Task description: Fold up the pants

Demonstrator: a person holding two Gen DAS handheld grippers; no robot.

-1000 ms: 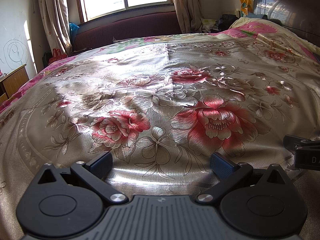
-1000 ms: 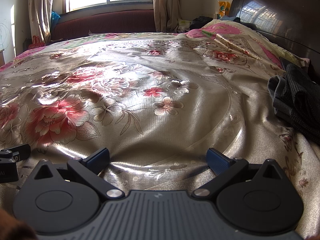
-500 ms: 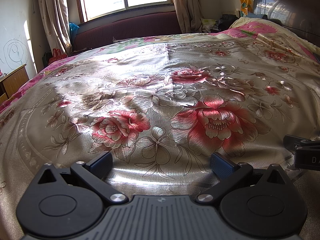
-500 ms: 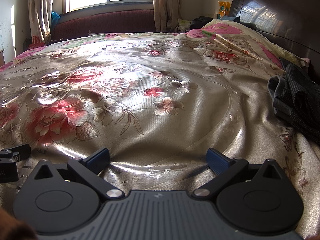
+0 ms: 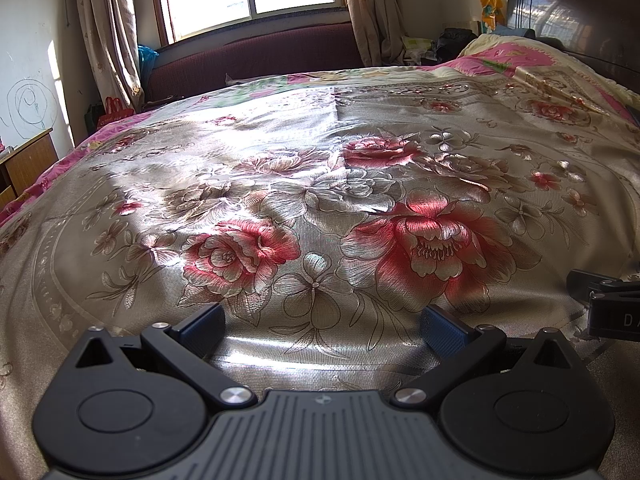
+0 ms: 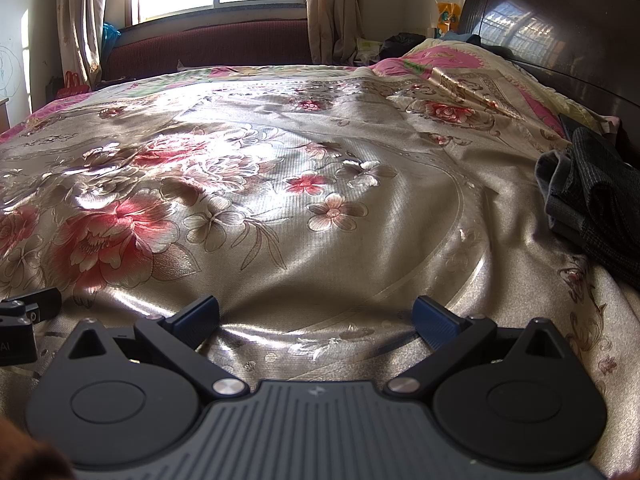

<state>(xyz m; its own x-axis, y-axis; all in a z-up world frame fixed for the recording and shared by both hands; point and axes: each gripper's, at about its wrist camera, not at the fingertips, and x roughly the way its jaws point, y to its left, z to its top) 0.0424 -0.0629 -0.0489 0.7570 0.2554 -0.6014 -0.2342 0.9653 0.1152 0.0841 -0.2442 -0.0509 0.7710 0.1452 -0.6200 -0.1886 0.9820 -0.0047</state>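
Dark grey pants (image 6: 592, 200) lie crumpled at the right edge of the bed in the right wrist view; they do not show in the left wrist view. My right gripper (image 6: 316, 316) is open low over the shiny floral bedspread (image 6: 280, 184), well left of the pants, with nothing between its blue pads (image 6: 434, 318). My left gripper (image 5: 322, 326) is open too, over the same bedspread (image 5: 320, 200), and holds nothing. Each gripper's edge shows in the other's view: the right gripper (image 5: 608, 304) at the far right, the left gripper (image 6: 24, 320) at the far left.
A dark wooden headboard (image 6: 560, 32) stands at the right with folded floral bedding (image 6: 472, 76) before it. A maroon sofa (image 5: 256, 56) sits under the window beyond the bed. A wooden cabinet (image 5: 24, 160) is at the far left.
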